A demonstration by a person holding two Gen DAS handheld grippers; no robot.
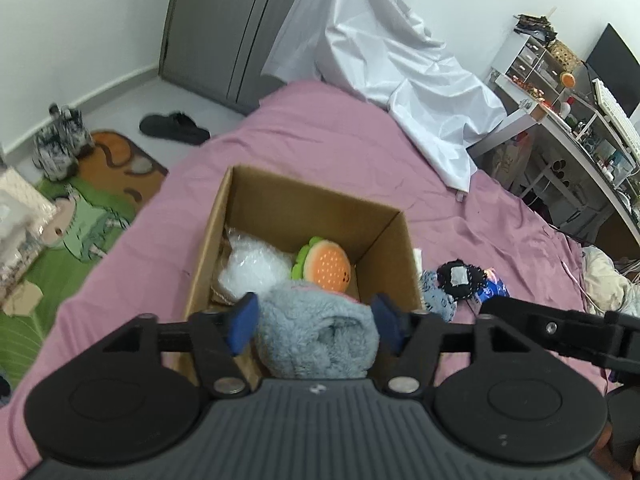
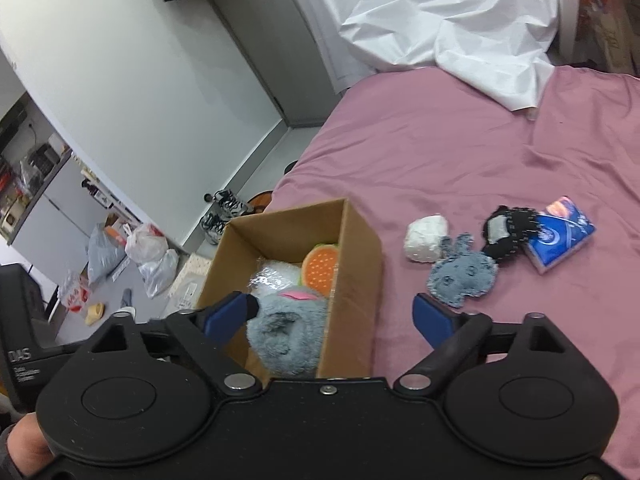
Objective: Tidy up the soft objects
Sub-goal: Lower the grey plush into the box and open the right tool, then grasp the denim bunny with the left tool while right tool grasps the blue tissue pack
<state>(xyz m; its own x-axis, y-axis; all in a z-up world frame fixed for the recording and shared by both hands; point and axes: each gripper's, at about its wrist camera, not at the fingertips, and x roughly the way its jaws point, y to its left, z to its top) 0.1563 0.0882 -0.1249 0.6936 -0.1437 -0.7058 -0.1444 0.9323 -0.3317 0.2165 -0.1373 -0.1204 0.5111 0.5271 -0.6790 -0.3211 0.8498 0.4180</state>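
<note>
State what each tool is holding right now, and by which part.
Nothing is held. The left tool stands open around the grey plush lying in the cardboard box, pads apart from it. The right tool is open, empty.

You're in a home bedroom: a pink-sheeted bed [image 1: 320, 136], grey wardrobe [image 1: 224, 28], cluttered desk [image 1: 568, 128] and shoes [image 1: 60, 140].

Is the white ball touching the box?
Apart. The right wrist view shows the white ball lying on the pink sheet, with a strip of sheet between it and the box.
</note>
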